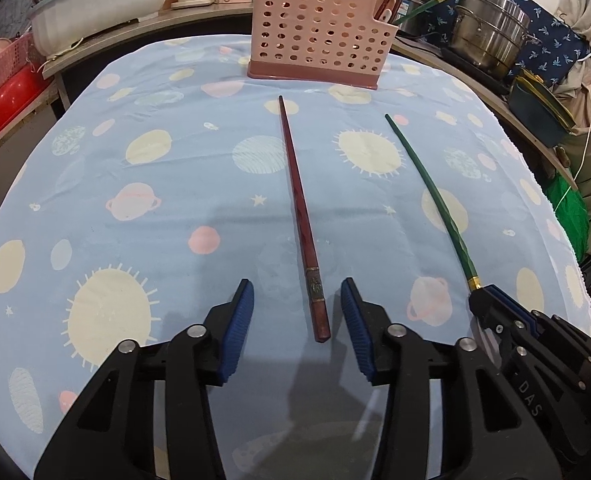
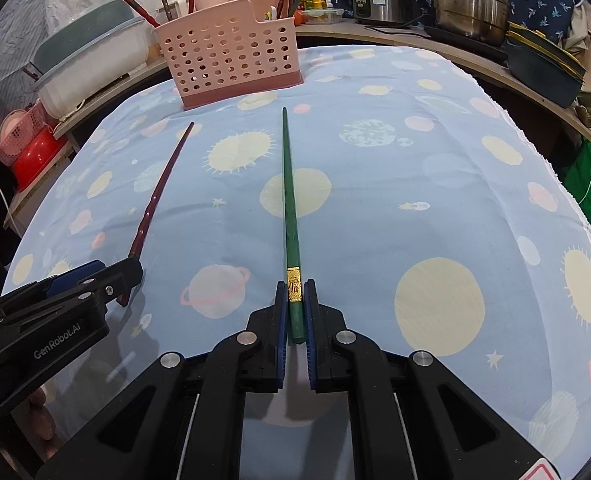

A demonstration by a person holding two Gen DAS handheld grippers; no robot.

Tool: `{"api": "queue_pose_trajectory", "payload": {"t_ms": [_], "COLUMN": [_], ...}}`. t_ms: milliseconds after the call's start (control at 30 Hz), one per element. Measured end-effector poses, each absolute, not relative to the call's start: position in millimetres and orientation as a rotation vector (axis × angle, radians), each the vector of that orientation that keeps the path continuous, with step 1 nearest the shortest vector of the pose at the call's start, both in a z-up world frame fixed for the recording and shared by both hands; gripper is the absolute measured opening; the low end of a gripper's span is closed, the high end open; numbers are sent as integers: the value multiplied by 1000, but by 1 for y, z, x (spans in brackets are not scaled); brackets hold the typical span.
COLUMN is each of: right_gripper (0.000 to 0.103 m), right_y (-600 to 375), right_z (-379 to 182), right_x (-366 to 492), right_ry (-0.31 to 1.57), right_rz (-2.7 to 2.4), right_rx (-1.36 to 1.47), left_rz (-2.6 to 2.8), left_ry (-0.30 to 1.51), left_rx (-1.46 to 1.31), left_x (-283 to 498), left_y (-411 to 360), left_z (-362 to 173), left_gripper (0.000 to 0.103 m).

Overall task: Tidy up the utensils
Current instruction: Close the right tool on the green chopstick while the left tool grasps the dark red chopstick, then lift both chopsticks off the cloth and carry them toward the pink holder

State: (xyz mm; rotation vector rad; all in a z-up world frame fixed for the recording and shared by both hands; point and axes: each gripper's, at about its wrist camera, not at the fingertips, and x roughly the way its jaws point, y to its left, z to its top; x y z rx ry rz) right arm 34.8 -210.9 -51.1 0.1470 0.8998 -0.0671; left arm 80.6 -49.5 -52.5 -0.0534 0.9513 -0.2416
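Two chopsticks on the tablecloth (image 1: 143,240), right hand-held gripper (image 2: 295,304) clamping green chopstick (image 2: 288,200), left hand-held gripper (image 1: 297,308) apart (straddling red chopstick (image 1: 295,200))

The left gripper (image 1: 297,304) is hovering low over the tabletop with its blue-padded fingers (image 1: 237,330) spread wide apart, gripping nothing. The right gripper (image 2: 295,312) is reaching forward beside it, its two fingers (image 2: 281,320) pressing in from either side on the thick end of the green chopstick (image 2: 289,208). From the left camera, the right gripper (image 1: 485,300) is appearing at the lower right edge with its black linkage angling in low.
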Motion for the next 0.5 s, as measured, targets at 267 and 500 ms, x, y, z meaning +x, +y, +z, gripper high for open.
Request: {"api": "queue_pose_trajectory", "payload": {"t_ms": [267, 500], "right_gripper": [7, 7], "right_y": [-211, -212], "right_z": [-51, -51], "right_x": [34, 33], "right_ry": [900, 899], "right_rz": [-67, -65], "right_rx": [146, 154], "left_rz": [-239, -243], "left_ry": [929, 940], "left_rx": [-53, -61], "left_x": [79, 74], "left_y": [-45, -39], "left_z": [-54, -52], "left_gripper": [16, 7]}}
